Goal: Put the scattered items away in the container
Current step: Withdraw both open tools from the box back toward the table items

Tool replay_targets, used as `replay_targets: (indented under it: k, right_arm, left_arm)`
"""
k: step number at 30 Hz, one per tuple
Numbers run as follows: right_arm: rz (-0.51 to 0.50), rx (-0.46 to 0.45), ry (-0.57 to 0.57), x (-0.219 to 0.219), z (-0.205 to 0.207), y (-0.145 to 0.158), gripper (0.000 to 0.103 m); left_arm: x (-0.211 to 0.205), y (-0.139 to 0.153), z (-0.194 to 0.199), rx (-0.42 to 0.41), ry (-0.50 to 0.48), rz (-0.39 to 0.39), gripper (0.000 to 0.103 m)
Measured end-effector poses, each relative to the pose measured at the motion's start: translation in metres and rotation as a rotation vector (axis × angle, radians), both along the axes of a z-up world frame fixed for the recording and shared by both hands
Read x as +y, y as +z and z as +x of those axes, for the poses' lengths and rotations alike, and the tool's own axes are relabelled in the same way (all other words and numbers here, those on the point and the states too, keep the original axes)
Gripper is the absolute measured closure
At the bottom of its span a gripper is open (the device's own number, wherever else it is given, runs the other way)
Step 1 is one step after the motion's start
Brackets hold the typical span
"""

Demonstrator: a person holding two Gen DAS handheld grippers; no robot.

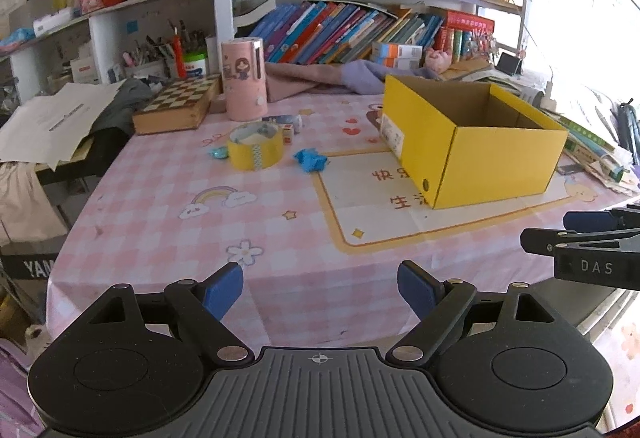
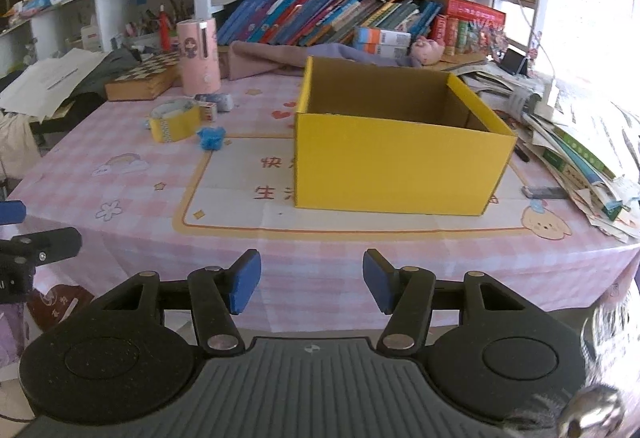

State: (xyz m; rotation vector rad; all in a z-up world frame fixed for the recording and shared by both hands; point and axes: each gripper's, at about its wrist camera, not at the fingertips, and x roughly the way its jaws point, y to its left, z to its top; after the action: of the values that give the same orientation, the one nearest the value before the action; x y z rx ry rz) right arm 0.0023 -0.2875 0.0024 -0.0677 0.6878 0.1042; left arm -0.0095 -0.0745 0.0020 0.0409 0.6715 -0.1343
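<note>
The yellow box (image 1: 472,142) is taken as the landmark; it stands open-topped on the pink checked bench (image 1: 168,198), and as much of its interior as shows is empty.

Well to the left of the box, the yellow tape roll (image 1: 253,148) lies flat beside the pink cylinder (image 1: 244,78). The roll is judged light and stiff, with a smooth outer face; it is best taken across its wall, one pad inside the core and one outside. A small blue-green scrap (image 1: 218,152) touches the far left side of the roll; its nature cannot be made out.

Between the roll and the box, a crumpled blue item (image 1: 310,160) lies on the bench. It is judged soft and very light, and can be pinched anywhere across its bulk. Behind the roll, on the side away from the cameras, a small printed block (image 2: 208,111) and a grey-blue object (image 2: 221,101) are partly hidden; their shape and stiffness cannot be told.

The left tongs (image 1: 320,288) are held wide and empty over the near bench edge, left of the box and well apart from every item. The right tongs (image 2: 312,284) are spread to a medium gap, nothing between the pads, directly in front of the box.

The box floor nearest the cameras is hidden by its front wall. The bench right of the box is cut off by stacked papers (image 2: 580,142) and glare.
</note>
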Motion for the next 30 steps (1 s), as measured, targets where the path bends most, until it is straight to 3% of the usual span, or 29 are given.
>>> replay_targets:
  k: [30]
  right_arm:
    - [-0.001,0.028,0.204,0.067,0.026,-0.003,0.045]
  left_arm:
    - [0.046,-0.002,0.007,0.011,0.142,0.022,0.016]
